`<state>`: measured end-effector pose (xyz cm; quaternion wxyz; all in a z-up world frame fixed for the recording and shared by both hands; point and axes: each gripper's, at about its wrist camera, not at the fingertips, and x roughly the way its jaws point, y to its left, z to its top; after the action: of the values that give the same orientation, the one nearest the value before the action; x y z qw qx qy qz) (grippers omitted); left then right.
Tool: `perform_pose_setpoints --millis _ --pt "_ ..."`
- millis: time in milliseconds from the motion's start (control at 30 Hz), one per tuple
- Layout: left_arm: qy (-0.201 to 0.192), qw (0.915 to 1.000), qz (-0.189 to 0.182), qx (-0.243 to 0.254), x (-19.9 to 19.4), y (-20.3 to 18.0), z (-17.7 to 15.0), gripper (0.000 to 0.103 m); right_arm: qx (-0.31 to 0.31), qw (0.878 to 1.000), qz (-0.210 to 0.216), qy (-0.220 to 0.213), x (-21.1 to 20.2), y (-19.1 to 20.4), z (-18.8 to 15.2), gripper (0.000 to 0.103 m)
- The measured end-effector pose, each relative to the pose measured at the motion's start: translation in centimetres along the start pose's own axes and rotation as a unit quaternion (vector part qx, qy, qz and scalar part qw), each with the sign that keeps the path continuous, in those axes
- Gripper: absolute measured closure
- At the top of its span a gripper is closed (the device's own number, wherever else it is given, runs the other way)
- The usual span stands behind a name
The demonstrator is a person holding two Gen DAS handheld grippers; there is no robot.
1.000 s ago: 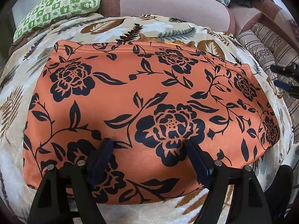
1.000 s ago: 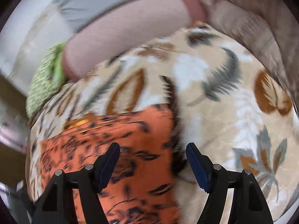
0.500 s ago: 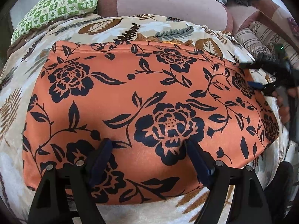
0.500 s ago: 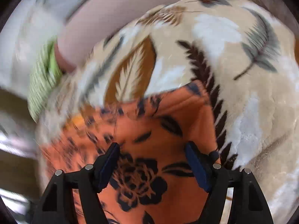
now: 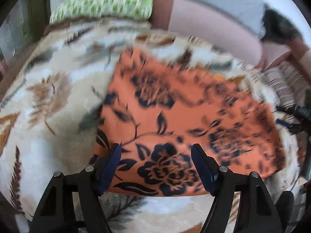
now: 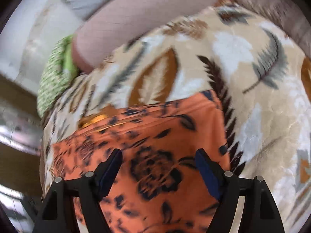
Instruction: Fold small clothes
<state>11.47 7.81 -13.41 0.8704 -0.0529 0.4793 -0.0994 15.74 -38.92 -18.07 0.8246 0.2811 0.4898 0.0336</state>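
Note:
An orange garment with a black flower print [image 5: 184, 116] lies flat on a beige leaf-patterned blanket [image 5: 44, 101]. My left gripper [image 5: 156, 167] is open and empty, hovering over the garment's near left corner. My right gripper [image 6: 158, 169] is open and empty above the garment [image 6: 155, 151] near its far right corner. The right gripper also shows at the right edge of the left wrist view [image 5: 291, 120]. Both views are blurred by motion.
A pink bolster cushion [image 5: 210, 27] and a green checked pillow [image 5: 103, 2] lie beyond the blanket. A striped cloth [image 5: 281, 81] lies to the right. In the right wrist view the cushion [image 6: 136, 17] and the pillow [image 6: 56, 73] sit at the back left.
My left gripper has swung left toward the garment's left edge, so more blanket shows. My right gripper has pulled back slightly over the garment. Both stay open.

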Motion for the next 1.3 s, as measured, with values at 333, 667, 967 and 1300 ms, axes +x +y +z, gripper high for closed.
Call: perform_pose_setpoints --millis 333,667,967,1300 --pt "0.012 0.9989 0.035 0.030 0.1 -0.3 -1.2 0.031 0.066 0.997 0.021 0.025 -1.2 -4.1 -4.8 0.023" --pt "-0.005 0.9990 0.020 0.040 0.2 -5.3 -0.1 0.029 0.197 0.973 0.112 -0.033 -7.9 -7.2 -13.4 0.023" --pt "0.022 0.9984 0.026 0.044 1.8 -8.0 -0.4 0.029 0.288 0.947 0.142 -0.026 -3.6 -10.5 -15.3 0.023" --pt "0.008 0.9981 0.051 0.035 1.5 -7.7 -0.1 0.029 0.315 0.932 0.169 -0.050 -3.2 -12.0 -14.2 0.027"
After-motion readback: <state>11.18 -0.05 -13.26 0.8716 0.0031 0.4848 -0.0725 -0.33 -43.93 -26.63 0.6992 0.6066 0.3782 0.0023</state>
